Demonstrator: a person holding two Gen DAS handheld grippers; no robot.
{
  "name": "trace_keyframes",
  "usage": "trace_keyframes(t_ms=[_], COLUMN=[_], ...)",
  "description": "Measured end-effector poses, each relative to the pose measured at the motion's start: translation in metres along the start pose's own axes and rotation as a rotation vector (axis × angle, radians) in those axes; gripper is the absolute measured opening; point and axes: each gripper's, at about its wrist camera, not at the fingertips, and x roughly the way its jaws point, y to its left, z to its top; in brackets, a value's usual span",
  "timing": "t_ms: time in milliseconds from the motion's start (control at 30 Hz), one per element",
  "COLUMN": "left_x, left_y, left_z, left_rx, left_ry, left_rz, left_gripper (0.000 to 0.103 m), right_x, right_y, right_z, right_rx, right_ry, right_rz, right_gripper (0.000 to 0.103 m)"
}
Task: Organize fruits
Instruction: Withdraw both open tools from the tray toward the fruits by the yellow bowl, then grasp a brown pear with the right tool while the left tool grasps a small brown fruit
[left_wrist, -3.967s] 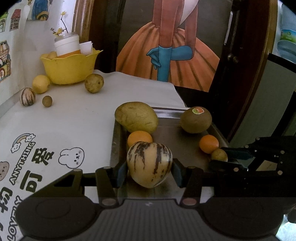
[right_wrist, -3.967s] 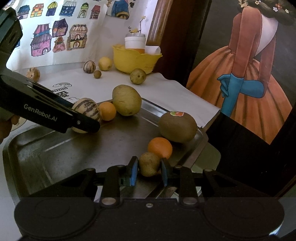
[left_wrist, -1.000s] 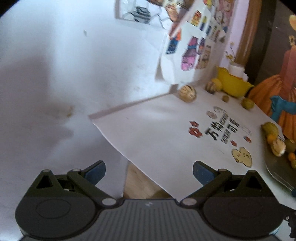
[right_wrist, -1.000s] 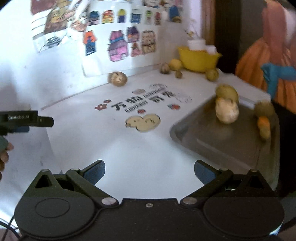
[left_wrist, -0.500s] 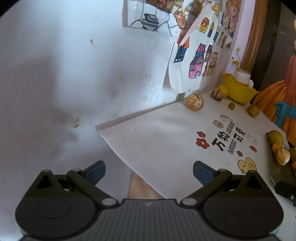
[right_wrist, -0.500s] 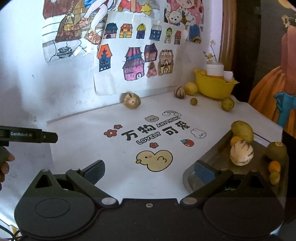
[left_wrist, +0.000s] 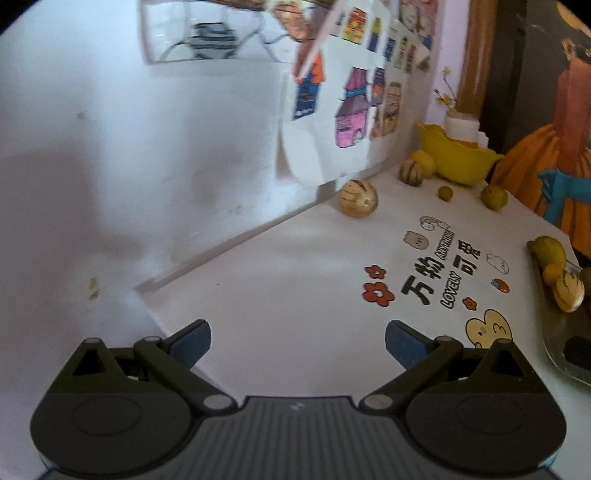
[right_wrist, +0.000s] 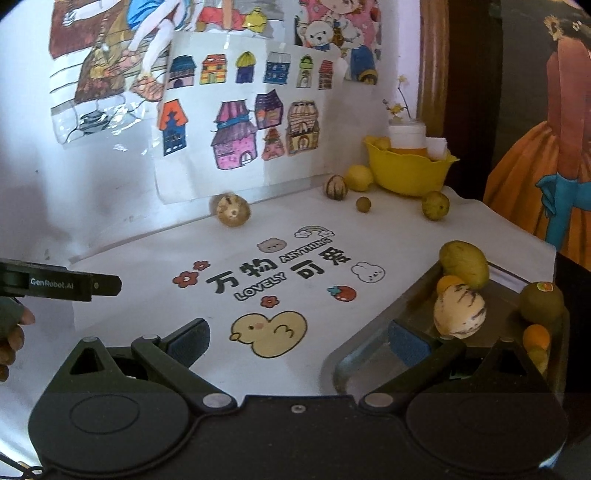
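Note:
My left gripper (left_wrist: 297, 341) is open and empty over the near left part of the white table mat. My right gripper (right_wrist: 299, 341) is open and empty at the near edge. A metal tray (right_wrist: 354, 354) at the right holds a striped pale melon (right_wrist: 459, 311), a yellow-green mango (right_wrist: 463, 264), a kiwi (right_wrist: 541, 301), oranges (right_wrist: 536, 336) and a small fruit. The tray (left_wrist: 554, 336) also shows at the right of the left wrist view. A round striped fruit (right_wrist: 232, 211) lies by the wall; it also shows in the left wrist view (left_wrist: 358, 198).
A yellow bowl (right_wrist: 410, 170) with a white jar stands at the back. Beside it lie a lemon (right_wrist: 359, 178), a small striped fruit (right_wrist: 335, 187), a tiny brown fruit (right_wrist: 363, 204) and a green-yellow fruit (right_wrist: 436, 206). The wall with drawings is close on the left.
Four seconds ago each gripper held a fruit over the tray; both are now open and drawn back. In the last half second the left view moved in over the mat, toward the fruits.

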Motion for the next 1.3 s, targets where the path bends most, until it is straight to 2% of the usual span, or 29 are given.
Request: trace_keyframes(t_ms=[233, 367, 567, 700, 833, 967, 1133, 1300], left_x=[0.014, 0.021, 0.033, 0.051, 0.087, 0.126, 0.171, 0.208], left_y=[-0.015, -0.026, -0.054, -0.073, -0.105, -0.137, -0.162, -0.178], left_z=[0.005, 0.017, 0.066, 0.113, 0.147, 0.159, 0.168, 0.175], left_rx=[0.037, 0.075, 0.174, 0.166, 0.25, 0.335, 0.354, 0.346], left_ry=[0.017, 0.007, -0.048, -0.118, -0.144, -0.133, -0.111, -0.08], left_rz=[-0.022, -0.057, -0.208, -0.334, -0.395, -0.418, -0.423, -0.413], left_gripper=[0.103, 0.103, 0.103, 0.103, 0.103, 0.103, 0.103, 0.103], right_x=[0.008, 0.01, 0.013, 0.026, 0.055, 0.097, 0.155, 0.215], right_y=[-0.014, -0.027, -0.058, -0.079, -0.105, -0.134, -0.167, -0.188], right_z=[-0.003, 0.012, 0.069, 0.116, 0.155, 0.182, 0.197, 0.198], right_rx=[0.019, 0.001, -0.088, -0.112, -0.114, -0.052, 0.009, 0.133], right_ry=[0.013, 0.008, -0.004, -0.006, 0.011, 0.051, 0.11, 0.179], right_rz=[0.013, 0.024, 0.034, 0.011, -0.043, -0.071, -0.085, -0.054], right_gripper=[0.102, 0.102, 0.102, 0.102, 0.102, 0.102, 0.102, 0.102])
